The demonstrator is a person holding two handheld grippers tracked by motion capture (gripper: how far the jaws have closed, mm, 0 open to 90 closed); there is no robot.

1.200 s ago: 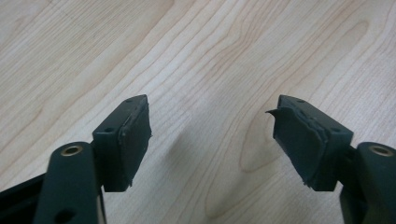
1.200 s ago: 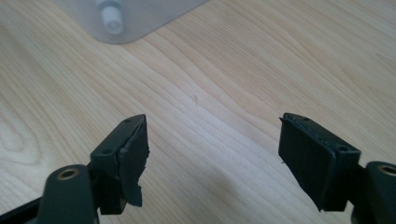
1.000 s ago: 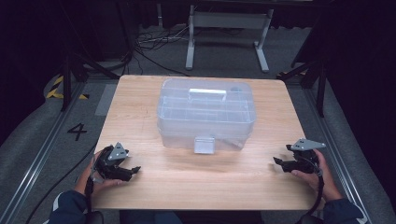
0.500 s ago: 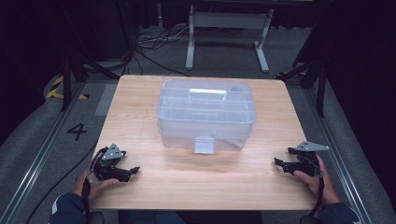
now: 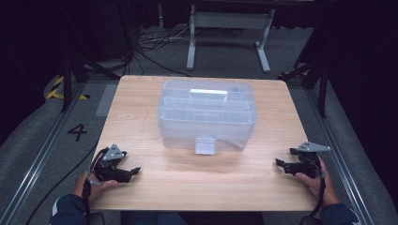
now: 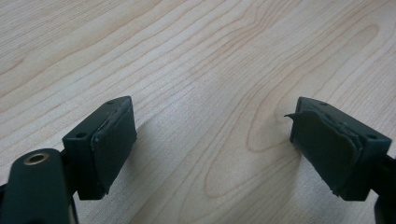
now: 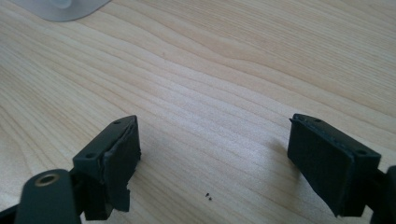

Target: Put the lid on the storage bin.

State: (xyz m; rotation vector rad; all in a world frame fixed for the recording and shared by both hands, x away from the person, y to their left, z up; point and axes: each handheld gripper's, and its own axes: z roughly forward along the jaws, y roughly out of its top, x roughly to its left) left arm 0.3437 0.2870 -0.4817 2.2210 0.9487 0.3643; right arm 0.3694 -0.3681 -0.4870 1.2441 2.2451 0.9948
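Black two-jawed tools [image 5: 133, 172], dark blue sleeves [image 5: 70, 210]

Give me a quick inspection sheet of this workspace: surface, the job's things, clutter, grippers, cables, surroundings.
Surface: wooden table, light grain, bare around the box.
Job's things: clear plastic box at table centre, lid down, handle on top, front latch facing the person.
Clutter: nothing seen.
Grippers: left gripper and right gripper near the front corners, both open, nothing between the jaws, apart from the box.
Cables: one trails from each gripper; a loose bundle lies on the floor behind.
Surroundings: grey floor, metal stand, a painted 4, dark backdrop.
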